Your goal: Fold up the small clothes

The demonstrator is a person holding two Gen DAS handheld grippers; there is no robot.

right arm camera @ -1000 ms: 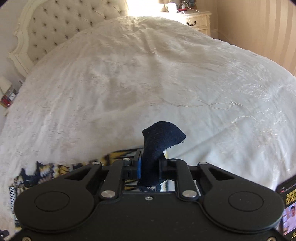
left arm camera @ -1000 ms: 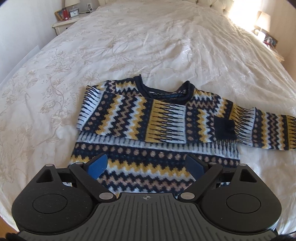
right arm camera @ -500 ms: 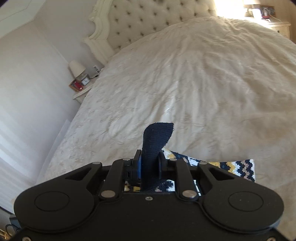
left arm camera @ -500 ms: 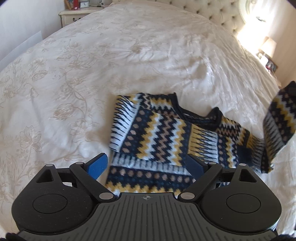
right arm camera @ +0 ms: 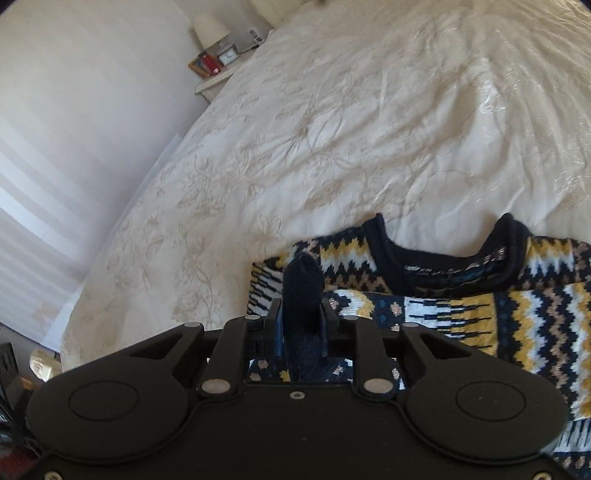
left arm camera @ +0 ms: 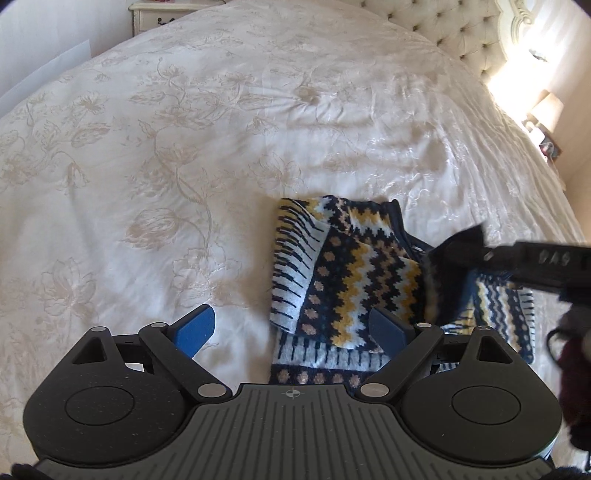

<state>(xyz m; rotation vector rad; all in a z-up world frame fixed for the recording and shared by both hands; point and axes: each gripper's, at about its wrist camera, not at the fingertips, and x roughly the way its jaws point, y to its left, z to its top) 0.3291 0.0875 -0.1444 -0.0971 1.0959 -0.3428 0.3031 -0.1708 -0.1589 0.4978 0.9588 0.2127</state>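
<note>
A small navy, yellow and white zigzag sweater (left arm camera: pixel 354 273) lies on the white bed, front up, one sleeve folded across its chest. It also shows in the right wrist view (right arm camera: pixel 480 317). My right gripper (right arm camera: pixel 301 325) is shut on the navy sleeve cuff (right arm camera: pixel 301 291) and holds it over the sweater's chest; in the left wrist view it shows blurred at the right (left arm camera: pixel 476 251). My left gripper (left arm camera: pixel 291 328) is open and empty, just above the sweater's lower left edge.
The white embroidered bedspread (left arm camera: pixel 184 147) spreads all around. A tufted headboard (left arm camera: pixel 461 26) is at the far end. A nightstand (right arm camera: pixel 218 74) with a lamp and clock stands beside the bed, next to a pale wall.
My right gripper has carried the sleeve cuff from out at the side up and across over the sweater's chest. My left gripper has swung left, still open.
</note>
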